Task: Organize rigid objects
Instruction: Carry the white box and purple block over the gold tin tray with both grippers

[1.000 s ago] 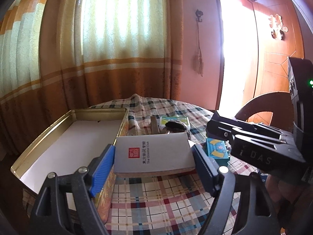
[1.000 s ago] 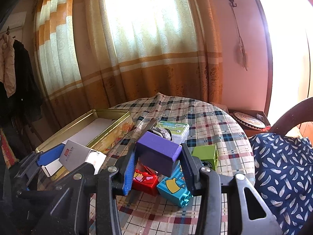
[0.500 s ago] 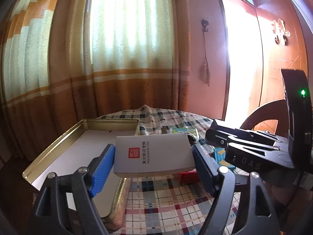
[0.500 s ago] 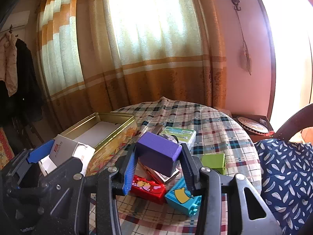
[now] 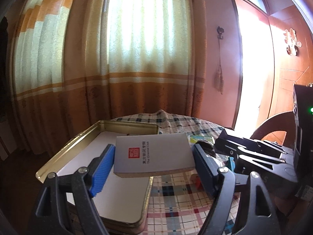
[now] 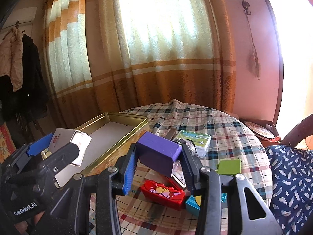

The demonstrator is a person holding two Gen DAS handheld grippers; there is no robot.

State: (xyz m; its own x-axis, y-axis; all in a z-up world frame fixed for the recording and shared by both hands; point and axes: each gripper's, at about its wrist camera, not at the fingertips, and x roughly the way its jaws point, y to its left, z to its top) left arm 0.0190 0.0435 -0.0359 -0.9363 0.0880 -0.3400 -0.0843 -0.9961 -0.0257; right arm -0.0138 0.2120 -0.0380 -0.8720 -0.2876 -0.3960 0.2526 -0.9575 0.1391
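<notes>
My left gripper (image 5: 153, 159) is shut on a grey-white box (image 5: 152, 156) with a red seal, held above the near right part of the open gold tin (image 5: 58, 158). The box also shows in the right wrist view (image 6: 72, 146). My right gripper (image 6: 158, 166) is shut on a purple block (image 6: 158, 153), held above the checked tablecloth (image 6: 225, 125) just right of the tin (image 6: 125, 133). A red brick (image 6: 163, 193), a blue brick (image 6: 193, 203), a green brick (image 6: 228, 166) and a green-topped white box (image 6: 193, 140) lie under and behind it.
The tin has a white lining (image 5: 109, 192) and sits at the table's left edge. A dark chair back (image 6: 297, 129) and a blue feather-print cushion (image 6: 291, 178) are at the right. Curtains (image 5: 117, 78) hang behind the table.
Both grippers have risen and shifted left. The grey-white box has moved from the tin's right rim to over its inside. The purple block has lifted off the brick pile.
</notes>
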